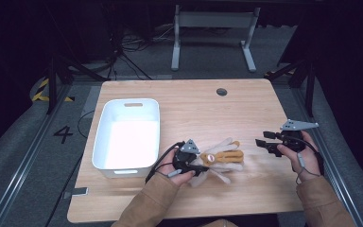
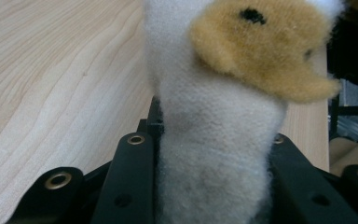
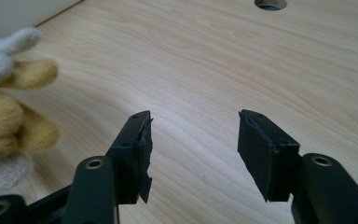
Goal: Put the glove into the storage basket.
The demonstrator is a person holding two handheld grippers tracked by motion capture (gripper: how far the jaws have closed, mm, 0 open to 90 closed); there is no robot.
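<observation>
A plush toy (image 1: 223,158) of white and tan fleece, with several long limbs, lies on the wooden table (image 1: 208,113) near its front edge. My left gripper (image 1: 202,166) is shut on the toy's left end. In the left gripper view a thick white part of the toy (image 2: 214,140) is pressed between both black jaws, with a tan patch above it. My right gripper (image 1: 261,144) hovers to the toy's right, a short gap away, and is open. Its jaws (image 3: 193,126) stand wide apart over bare wood, with the toy (image 3: 9,121) off to their left.
A white plastic bin (image 1: 127,101) stands on the table's left side, just left of my left hand. A round cable hole (image 1: 221,91) sits near the table's far edge. A metal table frame stands on the floor beyond.
</observation>
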